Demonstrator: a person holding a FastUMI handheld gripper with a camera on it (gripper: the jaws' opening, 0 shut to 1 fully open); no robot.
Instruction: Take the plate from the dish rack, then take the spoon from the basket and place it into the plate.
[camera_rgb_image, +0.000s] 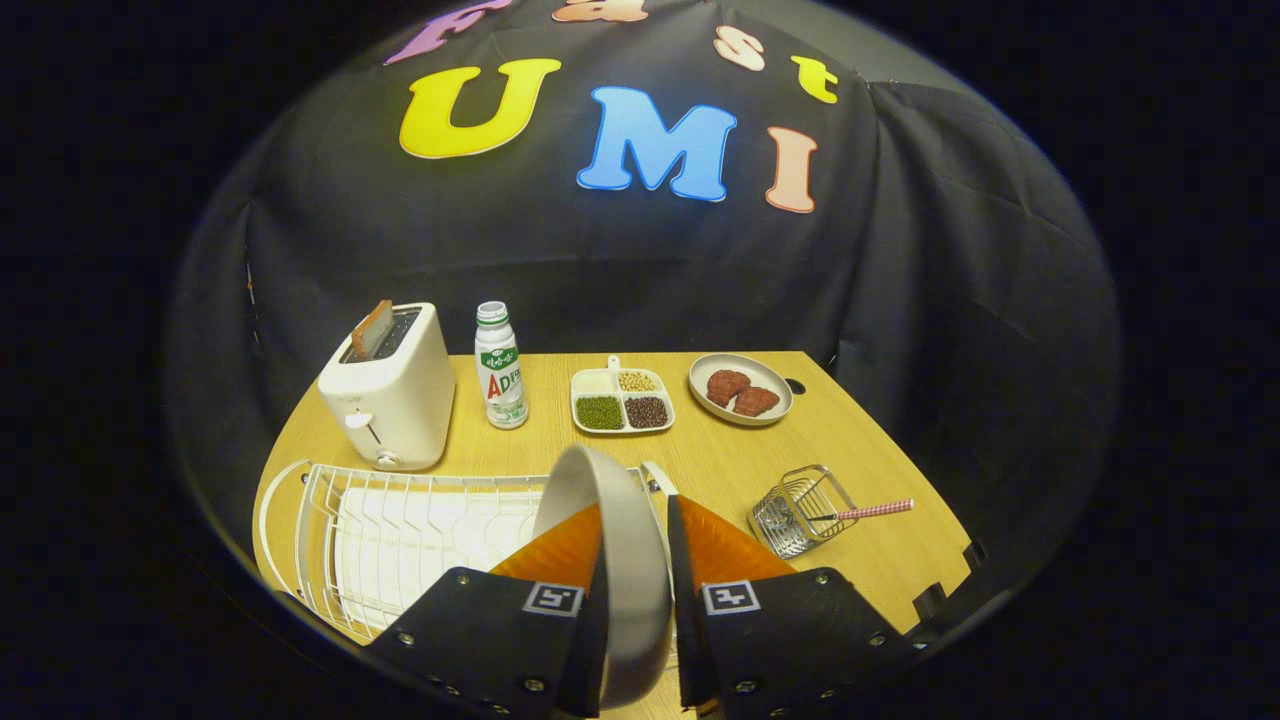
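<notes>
Gripper view puts us above the near edge of the wooden surface, looking toward its far edge. We see the tongs closed narrow on the plate, one finger pressed on each face, so the plate stands on edge between them, upright and slightly tilted. It sits over the right end of the white wire dish rack, which lies along the near left part of the surface; whether the plate's lower rim touches the rack we cannot tell.

Right of the tongs, near the right edge, we find a small wire basket lying tipped on its side, with the spoon in it, its checked handle sticking out toward the right edge.

Along the far edge we count, from the left corner: a white toaster with a slice of toast standing in its slot, a drink bottle just beside it, a divided tray of beans and grains, and a round dish holding two brown pieces of meat near the far right corner.
</notes>
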